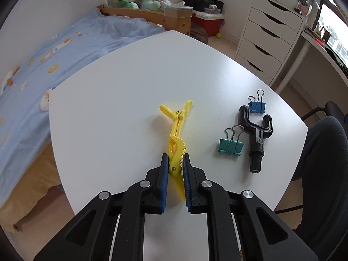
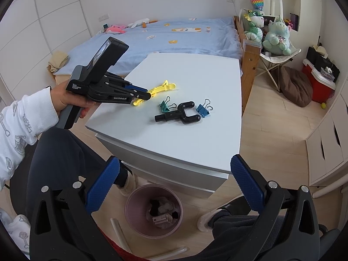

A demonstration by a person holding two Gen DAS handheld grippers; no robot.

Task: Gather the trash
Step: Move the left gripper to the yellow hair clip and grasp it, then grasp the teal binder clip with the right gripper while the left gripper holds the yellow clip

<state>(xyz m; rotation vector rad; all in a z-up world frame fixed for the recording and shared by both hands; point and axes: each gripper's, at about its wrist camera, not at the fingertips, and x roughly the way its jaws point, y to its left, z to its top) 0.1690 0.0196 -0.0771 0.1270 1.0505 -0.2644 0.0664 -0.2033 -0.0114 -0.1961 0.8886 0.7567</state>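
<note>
Left gripper [image 1: 175,167] fingers clamped on yellow clip [image 1: 177,139] at lower centre, clip lying on the tabletop [image 1: 121,100]. Right gripper [image 2: 174,187] fingers spread, empty (above bin [image 2: 153,210]). Risk: grip near clip's tail; it may pivot or slip on lifting.

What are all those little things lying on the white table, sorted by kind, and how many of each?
Yellow clips: 2, lying end to end; the left gripper is shut on the nearer one.
Binder clips: 2, one teal, one blue.
Black forked plastic holder: 1.
Total: 5 things on the table.
</note>
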